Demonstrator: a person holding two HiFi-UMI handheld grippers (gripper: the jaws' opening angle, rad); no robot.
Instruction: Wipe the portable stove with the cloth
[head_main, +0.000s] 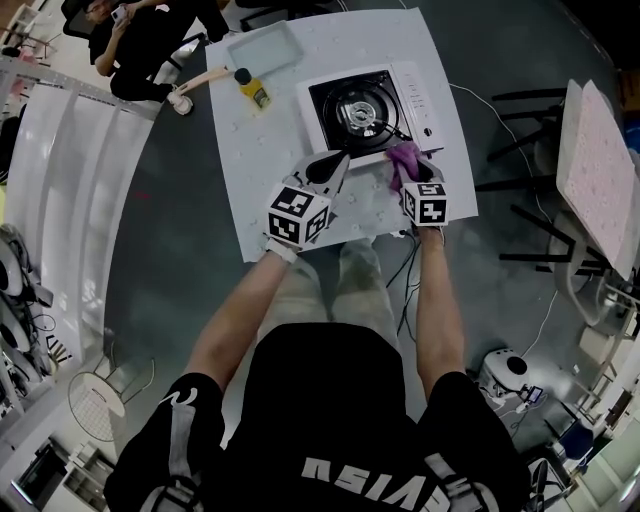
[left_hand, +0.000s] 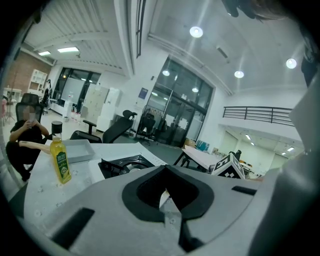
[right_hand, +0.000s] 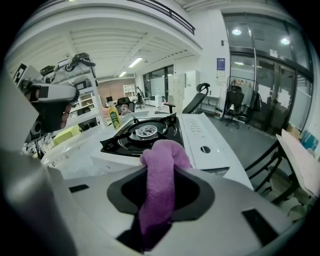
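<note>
The right gripper (head_main: 418, 178) has its jaws clamped partway closed on a purple cloth (head_main: 404, 160). A bunched fold of the cloth sticks out past the jaw tips and the rest trails back between them. The cloth sits at the near right corner of the portable stove (head_main: 372, 110), over its white casing, though I can't tell if it is pressing down there. The stove stands on the right half of the white bench (head_main: 260, 170), towards the far edge, with its black burner well in the middle. The left gripper (head_main: 340, 158) has its jaws brought together with nothing between them, the tips just at the stove's near left corner. Over by the far left corner of the bench stand a bottle of yellow liquid (head_main: 255, 92) and a shallow white tray (head_main: 262, 47)
</note>
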